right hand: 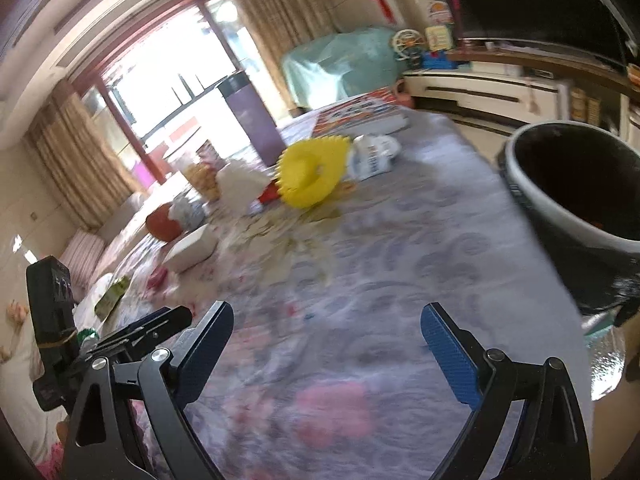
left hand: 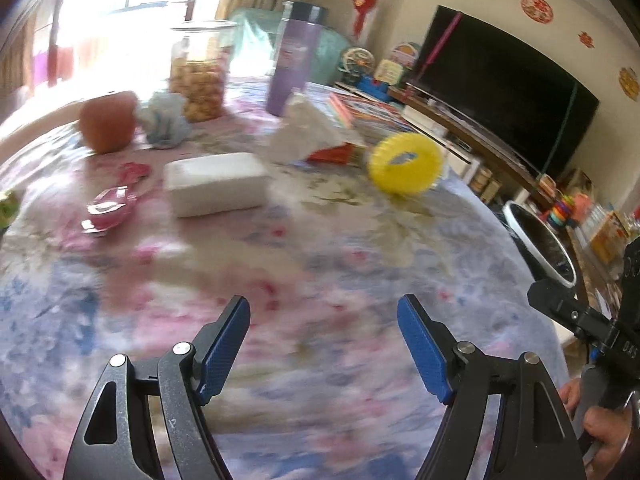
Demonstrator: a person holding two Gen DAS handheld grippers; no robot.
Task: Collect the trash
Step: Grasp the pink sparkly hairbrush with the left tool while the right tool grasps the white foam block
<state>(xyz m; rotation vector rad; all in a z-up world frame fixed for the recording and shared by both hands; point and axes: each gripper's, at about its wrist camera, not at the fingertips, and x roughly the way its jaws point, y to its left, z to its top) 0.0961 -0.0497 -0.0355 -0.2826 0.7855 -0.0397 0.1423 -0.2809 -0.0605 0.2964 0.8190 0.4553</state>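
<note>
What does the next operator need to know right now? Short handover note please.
Left gripper: open, empty, above bare tablecloth.
Right gripper: open, empty, near the bin.
Bin stands off the table's right edge; contents too dark to judge.
Trash on the table: white crumpled tissue, bluish crumpled tissue, pink wrapper.
Also there: apple, white box, yellow ring, snack jar, purple bottle.
Done: cannot tell. Left: those three pieces.
</note>
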